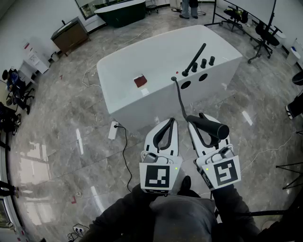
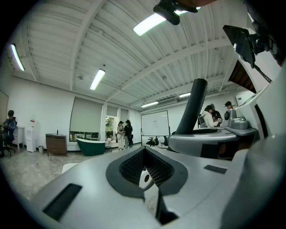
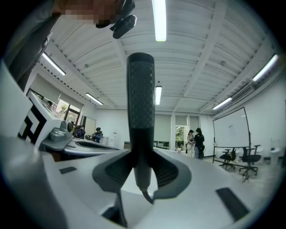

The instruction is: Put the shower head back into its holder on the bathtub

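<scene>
- The shower head (image 1: 210, 126) is a black, stick-shaped piece held off the tub, in front of the person's body at about 4 o'clock from the head view's centre.
- In the head view its long axis lies nearly level: the hose end is toward 9 o'clock and the free end points to between 3 and 4 o'clock.
- In the right gripper view the shower head (image 3: 141, 98) stands upright, with its textured end at 12 o'clock and its narrow end at 6 o'clock.
- From the left gripper view the shower head (image 2: 194, 105) rises at about 1 o'clock.
- A black hose (image 1: 180, 97) runs from its near end toward 12 o'clock, up to the tub's edge.
- The right gripper (image 1: 199, 120) is clamped on the shower head, with both dark pads pressed against its lower shaft (image 3: 142, 165).
- The left gripper (image 1: 171, 121) sits just beside it at 9 o'clock. Its jaws are together at the tips and nothing is between them (image 2: 144, 152).
- The white bathtub (image 1: 137, 106) stands beyond both grippers at 12 o'clock.
- Its near right corner carries a long black lever (image 1: 196, 57) slanting toward 1 o'clock and a row of black knobs (image 1: 203, 63).
- Two round dark openings (image 1: 185, 85) lie just under the knobs.
- A small red object (image 1: 140, 81) lies on the tub at 11 o'clock from the grippers.
- On the grey marble floor (image 1: 71, 118), a white power strip (image 1: 113, 130) lies by the tub's near corner, with a black cable trailing from it.
- A green tub (image 1: 120, 10) stands far off at 12 o'clock.
</scene>
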`<state>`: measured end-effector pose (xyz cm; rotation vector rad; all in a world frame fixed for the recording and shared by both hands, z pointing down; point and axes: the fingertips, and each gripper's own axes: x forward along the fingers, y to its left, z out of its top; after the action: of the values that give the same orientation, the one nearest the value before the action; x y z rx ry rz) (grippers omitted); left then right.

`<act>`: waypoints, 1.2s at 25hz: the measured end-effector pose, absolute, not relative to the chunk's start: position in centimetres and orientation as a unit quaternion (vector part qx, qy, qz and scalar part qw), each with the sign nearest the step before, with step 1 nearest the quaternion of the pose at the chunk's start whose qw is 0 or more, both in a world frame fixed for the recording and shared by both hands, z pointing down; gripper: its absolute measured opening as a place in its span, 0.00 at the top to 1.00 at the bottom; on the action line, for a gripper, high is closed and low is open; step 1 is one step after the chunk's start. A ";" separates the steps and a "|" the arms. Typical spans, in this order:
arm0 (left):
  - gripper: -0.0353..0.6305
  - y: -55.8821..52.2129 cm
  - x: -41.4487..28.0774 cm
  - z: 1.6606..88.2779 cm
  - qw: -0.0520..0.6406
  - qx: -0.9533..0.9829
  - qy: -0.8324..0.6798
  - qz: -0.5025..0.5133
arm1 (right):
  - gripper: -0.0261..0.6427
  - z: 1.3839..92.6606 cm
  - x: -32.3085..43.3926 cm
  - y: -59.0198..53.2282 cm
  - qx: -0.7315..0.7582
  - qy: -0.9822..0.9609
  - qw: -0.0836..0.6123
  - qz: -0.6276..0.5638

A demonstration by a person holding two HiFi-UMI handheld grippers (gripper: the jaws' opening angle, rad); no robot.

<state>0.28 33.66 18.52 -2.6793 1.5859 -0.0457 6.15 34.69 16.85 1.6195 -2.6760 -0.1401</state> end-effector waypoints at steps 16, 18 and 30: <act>0.94 34.4 2.0 20.2 0.012 -0.859 0.512 -0.023 | 0.75 17.4 7.9 35.6 0.516 -0.854 -0.018 -0.068; 0.94 34.4 2.2 20.7 0.008 -0.858 0.513 -0.030 | 0.75 17.6 8.3 35.7 0.517 -0.853 -0.016 -0.070; 0.94 34.2 5.3 21.4 0.012 -0.846 0.532 -0.045 | 0.75 17.0 12.5 35.5 0.504 -0.861 -0.021 -0.066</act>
<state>5.32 34.22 21.38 -2.6374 1.6579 -0.1416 12.49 35.51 17.00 1.6061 -2.7411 -0.2105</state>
